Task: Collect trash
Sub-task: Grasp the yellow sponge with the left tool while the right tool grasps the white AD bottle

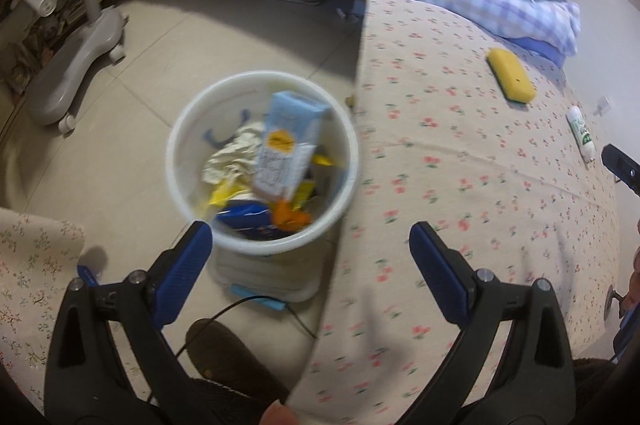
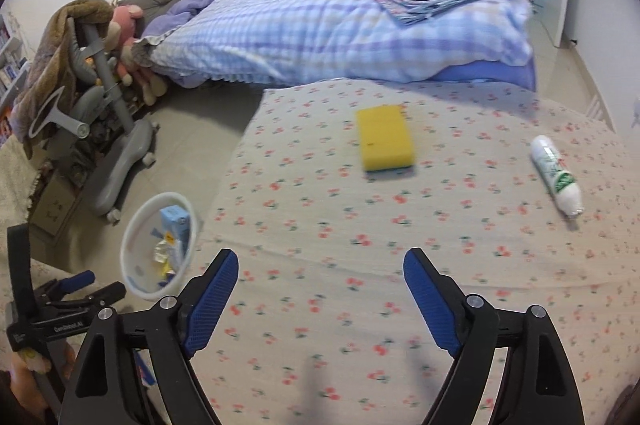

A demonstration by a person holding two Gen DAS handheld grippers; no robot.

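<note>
Left gripper jaws apart, empty, hanging over the white bin on the floor beside the table; blue carton sits upright in it on wrappers. Right gripper also spread, empty, over the floral tablecloth. Left on the table: yellow sponge mid-table, white tube toward the right edge, well apart. Sponge looks light and squashy, so pinch across the short sides. Tube probably slick and may roll, so clamp mid-body
</note>
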